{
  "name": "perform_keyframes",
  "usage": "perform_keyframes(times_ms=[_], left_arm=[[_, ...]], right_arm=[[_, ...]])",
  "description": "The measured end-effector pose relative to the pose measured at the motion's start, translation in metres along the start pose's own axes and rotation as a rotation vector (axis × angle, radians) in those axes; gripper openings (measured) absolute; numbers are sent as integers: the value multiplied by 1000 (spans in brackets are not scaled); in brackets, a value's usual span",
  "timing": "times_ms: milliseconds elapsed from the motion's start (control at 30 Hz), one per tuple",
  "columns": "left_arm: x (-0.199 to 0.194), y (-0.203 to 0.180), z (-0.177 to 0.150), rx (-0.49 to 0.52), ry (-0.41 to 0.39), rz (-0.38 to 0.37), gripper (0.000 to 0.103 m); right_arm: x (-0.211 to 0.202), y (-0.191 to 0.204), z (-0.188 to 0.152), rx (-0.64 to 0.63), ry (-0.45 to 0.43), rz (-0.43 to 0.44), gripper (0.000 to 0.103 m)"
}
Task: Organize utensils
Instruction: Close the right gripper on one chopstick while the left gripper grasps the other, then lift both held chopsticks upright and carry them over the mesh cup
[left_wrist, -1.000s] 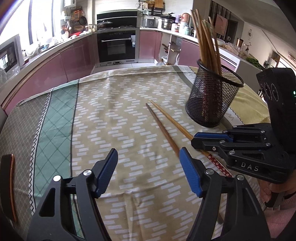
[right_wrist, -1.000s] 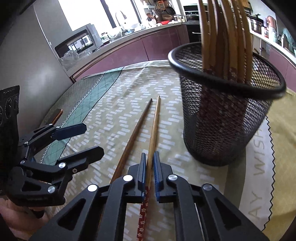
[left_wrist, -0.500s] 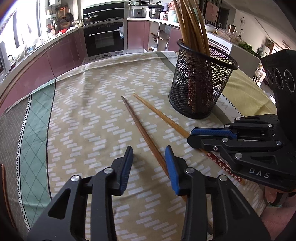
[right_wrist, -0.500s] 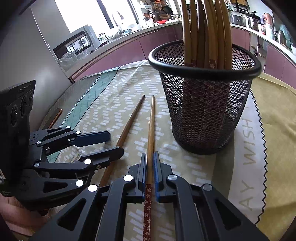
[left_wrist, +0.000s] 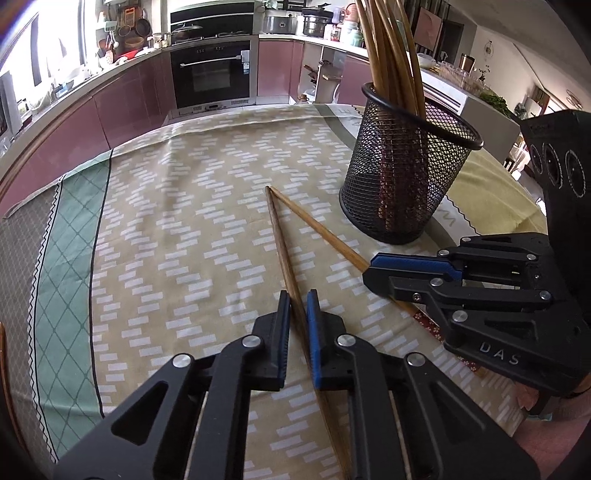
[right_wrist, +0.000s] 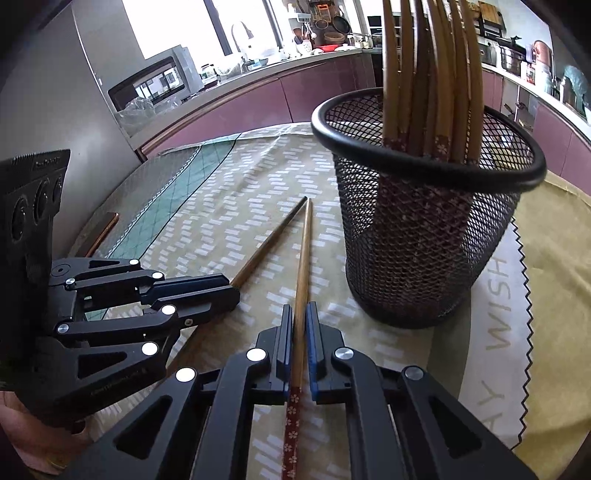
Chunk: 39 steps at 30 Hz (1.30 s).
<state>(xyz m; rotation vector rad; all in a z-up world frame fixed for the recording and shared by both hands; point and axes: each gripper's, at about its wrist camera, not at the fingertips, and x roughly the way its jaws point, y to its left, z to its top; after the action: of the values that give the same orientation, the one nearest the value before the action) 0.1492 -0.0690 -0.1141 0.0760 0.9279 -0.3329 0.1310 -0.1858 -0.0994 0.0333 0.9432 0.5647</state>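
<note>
Two wooden chopsticks lie on the patterned tablecloth, tips nearly touching. My left gripper (left_wrist: 298, 295) is shut on the darker chopstick (left_wrist: 279, 236), which also shows in the right wrist view (right_wrist: 271, 236). My right gripper (right_wrist: 300, 309) is shut on the lighter chopstick (right_wrist: 303, 254), whose floral red end runs back between the fingers; it also shows in the left wrist view (left_wrist: 317, 229). A black mesh holder (right_wrist: 417, 236) with several upright chopsticks stands just right of them, also seen in the left wrist view (left_wrist: 402, 173).
The tablecloth (left_wrist: 177, 229) has a green band at the left. The round table's edge curves at the far side, with kitchen cabinets and an oven (left_wrist: 212, 74) beyond. The two grippers sit close side by side.
My left gripper has moved right and forward over the darker chopstick and closed on it. My right gripper stays shut on the lighter chopstick, nearer the holder.
</note>
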Motion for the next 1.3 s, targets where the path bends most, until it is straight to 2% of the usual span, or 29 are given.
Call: perform_keyframes(times_ms=[200,367,567,733,867,933,1000,1300], left_arm=[[-2,3,-3,-13,-1,-3,8],[-3,1,-5,-9,2,-10,8],[-2,-1,-5,5,9,1,11],[2,-3,-2,23,10,15,13],[4,-6,0,31,9,24,13],[4,-7,0,31,9,25,9],[5,-8,0,28,7,25,8],[3,-7,-1,7,3,22,8]], right_arm=[[-9,-7,-3,44,-23,48,6],[-12,0,-4,25,-21,85,6],[-3,8,-1,-16,25,62,9],[1,11,4,-37,27,35,13],[5,12,6,-56,25,23,13],[5,13,6,-62,22,17,13],[6,12,6,-57,20,15,9],[0,6,2,-28,10,49,6]])
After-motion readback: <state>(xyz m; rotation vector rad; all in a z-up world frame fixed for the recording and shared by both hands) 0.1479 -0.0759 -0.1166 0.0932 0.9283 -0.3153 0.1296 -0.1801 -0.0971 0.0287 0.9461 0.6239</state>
